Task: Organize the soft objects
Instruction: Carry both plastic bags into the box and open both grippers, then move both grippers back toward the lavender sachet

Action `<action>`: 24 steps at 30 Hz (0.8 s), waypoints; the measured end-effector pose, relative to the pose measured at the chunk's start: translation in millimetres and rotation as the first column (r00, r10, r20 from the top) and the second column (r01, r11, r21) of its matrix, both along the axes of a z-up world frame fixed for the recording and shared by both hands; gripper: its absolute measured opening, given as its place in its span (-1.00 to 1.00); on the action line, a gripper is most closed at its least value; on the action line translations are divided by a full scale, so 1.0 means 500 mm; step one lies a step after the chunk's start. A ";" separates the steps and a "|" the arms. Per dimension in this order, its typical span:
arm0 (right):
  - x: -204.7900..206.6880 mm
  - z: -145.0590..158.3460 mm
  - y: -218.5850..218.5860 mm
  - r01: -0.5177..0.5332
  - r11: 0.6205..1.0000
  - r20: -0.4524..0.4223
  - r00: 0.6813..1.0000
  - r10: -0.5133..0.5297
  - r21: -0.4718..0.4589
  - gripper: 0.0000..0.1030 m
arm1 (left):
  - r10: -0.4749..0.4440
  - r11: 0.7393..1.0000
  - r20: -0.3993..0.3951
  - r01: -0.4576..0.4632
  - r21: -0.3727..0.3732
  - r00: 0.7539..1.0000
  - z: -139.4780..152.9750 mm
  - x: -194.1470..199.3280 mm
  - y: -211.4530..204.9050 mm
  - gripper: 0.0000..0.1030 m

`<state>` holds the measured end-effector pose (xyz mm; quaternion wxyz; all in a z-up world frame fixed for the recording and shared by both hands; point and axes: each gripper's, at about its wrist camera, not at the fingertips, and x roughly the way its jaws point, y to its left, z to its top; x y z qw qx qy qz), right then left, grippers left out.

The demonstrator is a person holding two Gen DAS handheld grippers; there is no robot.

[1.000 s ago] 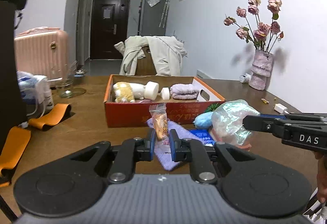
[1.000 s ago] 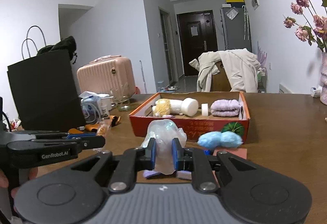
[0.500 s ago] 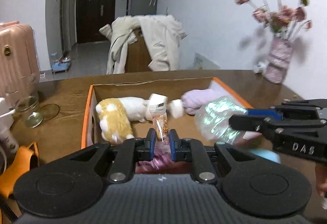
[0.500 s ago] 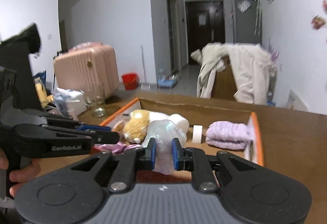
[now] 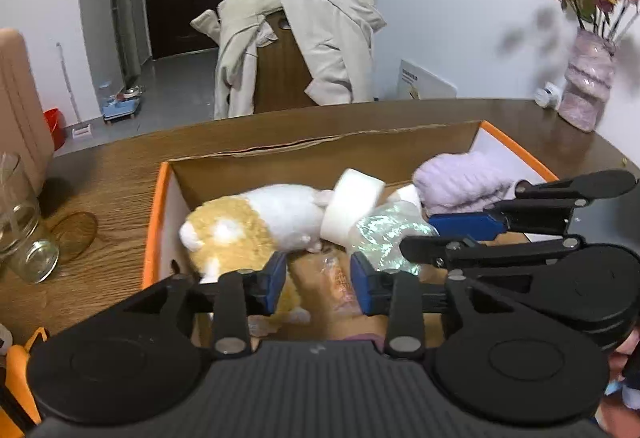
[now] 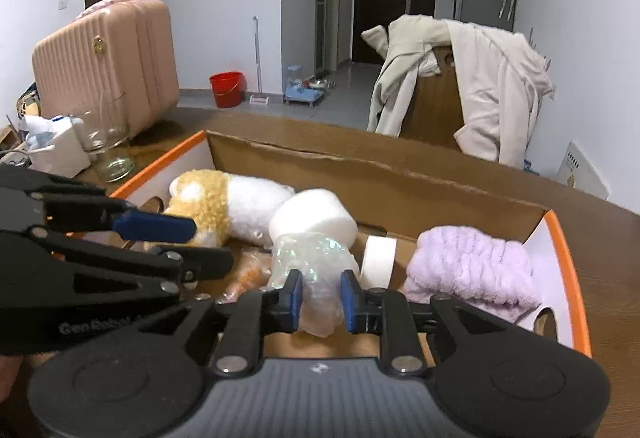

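Note:
Both grippers hang over the orange cardboard box (image 5: 156,206). My left gripper (image 5: 319,284) is open; the small orange snack packet (image 5: 340,284) lies on the box floor between its fingers, seen too in the right wrist view (image 6: 248,274). My right gripper (image 6: 319,298) is shut on a crumpled clear plastic bag (image 6: 316,266), which also shows in the left wrist view (image 5: 384,238). In the box lie a yellow-and-white plush toy (image 5: 256,226), a white foam roll (image 6: 312,218), a small tape roll (image 6: 378,258) and a folded purple fluffy cloth (image 6: 468,270).
A glass jar (image 5: 22,230) and its lid (image 5: 74,236) stand left of the box on the wooden table (image 5: 108,174). A vase of pink flowers (image 5: 586,86) stands at the far right. A chair with a beige coat (image 6: 460,78) is behind the table, a pink suitcase (image 6: 104,66) to the left.
Both grippers moved forward from the table front to over the box. My left gripper opened and let the snack packet drop into the box. The right one still holds the plastic bag.

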<state>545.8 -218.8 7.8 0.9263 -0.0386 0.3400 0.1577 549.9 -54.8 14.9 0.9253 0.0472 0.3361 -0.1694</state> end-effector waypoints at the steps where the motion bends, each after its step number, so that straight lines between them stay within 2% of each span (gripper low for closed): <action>1: 0.000 0.003 -0.005 0.004 1.000 0.002 1.000 -0.004 0.001 -0.41 | 0.004 1.000 -0.006 -0.004 -0.011 1.000 0.001 -0.002 0.005 -0.18; 3: -0.001 0.007 -0.009 0.006 1.000 0.011 1.000 -0.006 0.002 -0.15 | 0.016 1.000 -0.012 -0.016 -0.025 1.000 0.008 -0.005 0.013 -0.16; 8: -0.029 0.055 -0.028 0.007 1.000 0.044 0.999 -0.008 0.025 -0.14 | 0.024 1.000 0.047 -0.023 -0.012 0.999 0.058 -0.051 0.032 -0.07; 10: -0.069 0.101 -0.041 0.008 1.000 0.086 0.996 -0.010 0.026 -0.14 | 0.032 0.999 0.076 -0.032 -0.012 0.997 0.084 -0.076 0.040 -0.03; 12: -0.086 0.119 -0.047 0.007 1.000 0.099 0.995 -0.010 0.029 -0.13 | 0.041 0.999 0.103 -0.040 -0.011 0.994 0.114 -0.106 0.050 0.05; 13: -0.120 0.149 -0.058 0.011 0.999 0.124 0.992 -0.015 0.031 -0.12 | 0.047 0.999 0.120 -0.046 -0.009 0.992 0.130 -0.124 0.055 0.11; 17: -0.206 0.203 -0.089 0.022 0.999 0.176 0.984 -0.029 0.041 -0.03 | 0.060 0.998 0.187 -0.057 -0.021 0.981 0.185 -0.214 0.078 0.33; 18: -0.206 0.203 -0.089 0.022 0.999 0.176 0.984 -0.029 0.041 0.00 | 0.063 0.998 0.206 -0.059 -0.021 0.977 0.197 -0.240 0.083 0.34; 19: -0.256 0.226 -0.104 0.025 0.999 0.198 0.980 -0.034 0.047 0.01 | 0.069 0.998 0.225 -0.066 -0.021 0.972 0.207 -0.263 0.086 0.37; 21: -0.276 0.234 -0.110 0.028 0.998 0.207 0.978 -0.037 0.047 0.03 | 0.079 0.997 0.263 -0.074 -0.027 0.962 0.225 -0.313 0.093 0.43; 23: -0.347 0.254 -0.129 0.036 0.998 0.233 0.971 -0.047 0.053 0.06 | 0.090 0.996 0.295 -0.082 -0.042 0.951 0.241 -0.364 0.098 0.50; 24: -0.347 0.254 -0.129 0.036 0.998 0.233 0.971 -0.047 0.053 0.09 | 0.096 0.995 0.308 -0.085 -0.049 0.946 0.247 -0.390 0.100 0.51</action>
